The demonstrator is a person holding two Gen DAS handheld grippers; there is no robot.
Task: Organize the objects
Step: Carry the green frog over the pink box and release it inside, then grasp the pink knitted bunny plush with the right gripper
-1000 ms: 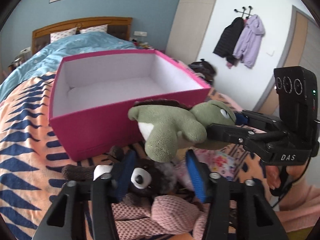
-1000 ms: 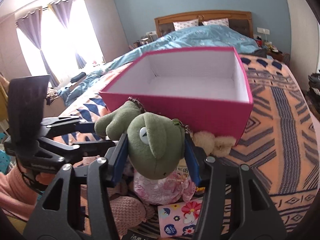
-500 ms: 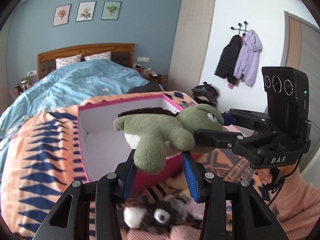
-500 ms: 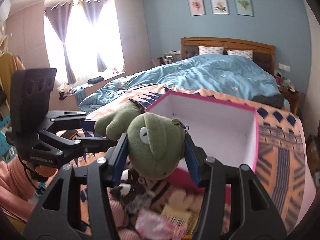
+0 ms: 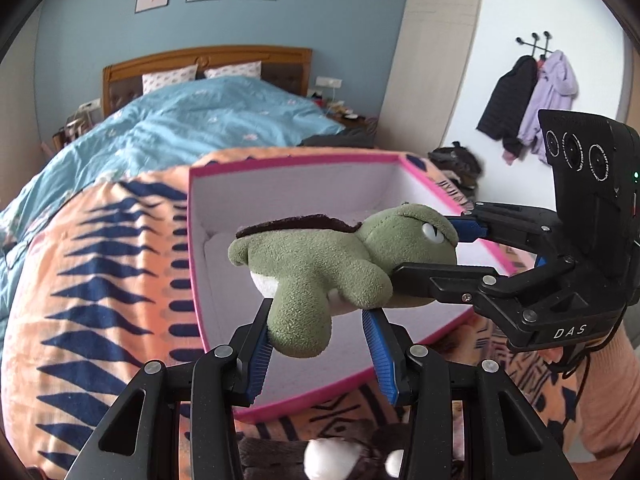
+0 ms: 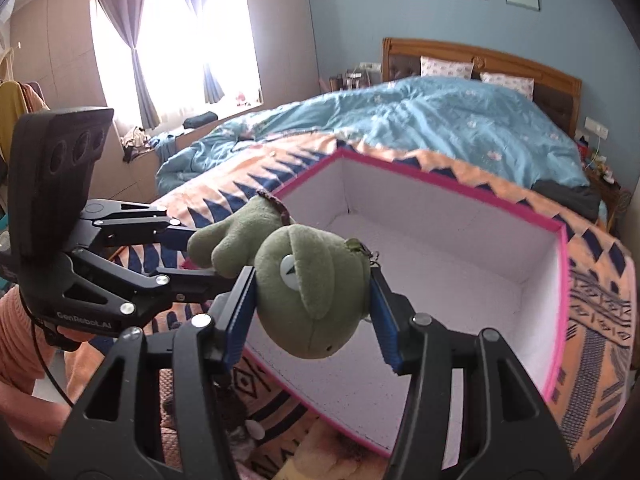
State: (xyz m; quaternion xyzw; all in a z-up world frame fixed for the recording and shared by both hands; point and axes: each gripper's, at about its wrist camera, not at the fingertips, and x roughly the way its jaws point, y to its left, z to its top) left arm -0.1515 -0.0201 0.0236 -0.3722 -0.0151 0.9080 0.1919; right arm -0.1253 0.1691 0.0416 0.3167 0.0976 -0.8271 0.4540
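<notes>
A green plush turtle [image 5: 320, 264] with a dark brown shell hangs in the air over the open pink box [image 5: 288, 162]. My right gripper [image 6: 312, 300] is shut on the turtle's head [image 6: 312, 280]. It shows in the left wrist view [image 5: 444, 252] coming in from the right. My left gripper [image 5: 318, 344] is open, its blue pads either side of the turtle's lower flipper; it enters the right wrist view [image 6: 200, 252] from the left. The pink box [image 6: 560, 280] is white inside and holds nothing.
The box sits on an orange and navy patterned blanket [image 5: 100, 280] on a bed with a blue duvet [image 5: 192, 120]. A dark plush toy [image 5: 340, 456] lies below my left gripper. Coats [image 5: 528, 96] hang on the right wall. Curtained windows [image 6: 160, 40] are at the left.
Both grippers rose and moved forward with the turtle, from above the toy pile to over the open box. The toy pile dropped to the bottom edge of both views.
</notes>
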